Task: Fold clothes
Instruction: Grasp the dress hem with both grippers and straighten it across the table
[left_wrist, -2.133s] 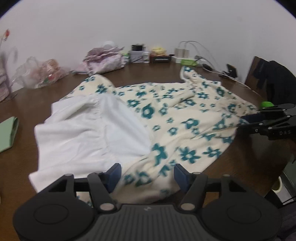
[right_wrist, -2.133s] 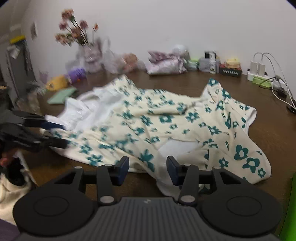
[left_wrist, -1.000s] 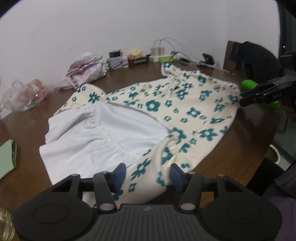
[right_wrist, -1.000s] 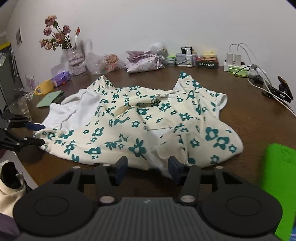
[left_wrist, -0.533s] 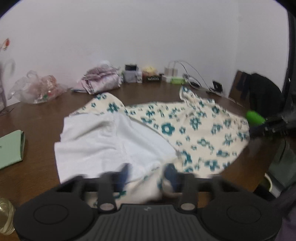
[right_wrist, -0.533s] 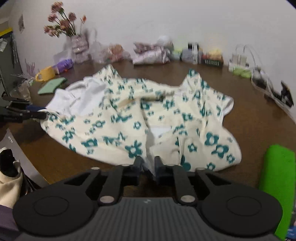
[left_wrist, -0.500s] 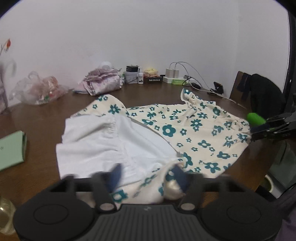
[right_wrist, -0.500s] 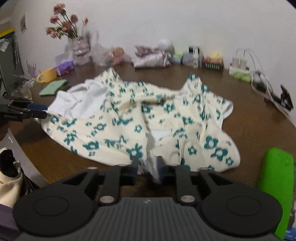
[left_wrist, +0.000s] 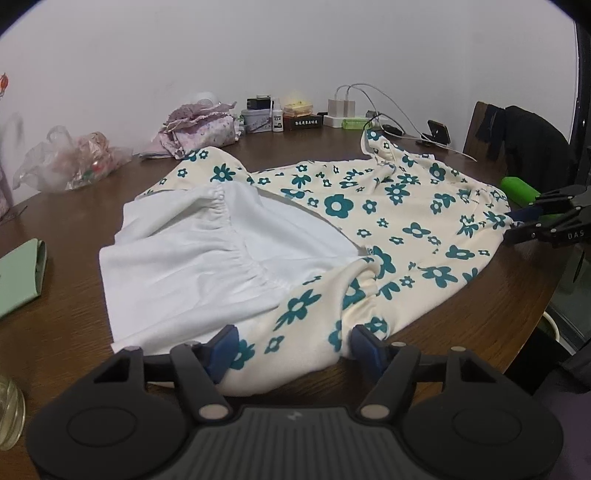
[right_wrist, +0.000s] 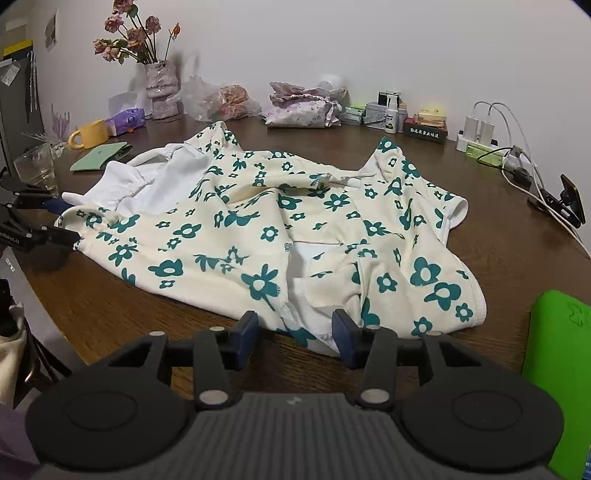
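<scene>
A cream dress printed with teal flowers lies spread and rumpled across the middle of the brown tabletop, its white lining turned out on the side toward the left gripper. The left gripper sits low at the near edge of the dress; its fingers stand apart on either side of a fold of the hem, and they are closing, with the cloth between them but not pinched. The right gripper sits at the opposite near edge, its fingers also apart, straddling a bunched bit of hem with white lining showing, without pressing on it. Each gripper shows at the side of the other's view, at the dress edge. A green folded cloth, a yellow mug and a drinking glass lie beyond the lining side. A vase of dried roses, a clear plastic bag and a pile of pink cloth stand along the white wall, with small boxes and bottles and a power strip with chargers farther along. A bright green object lies at the right gripper's side, and a dark jacket hangs over a chair past the table's edge.
</scene>
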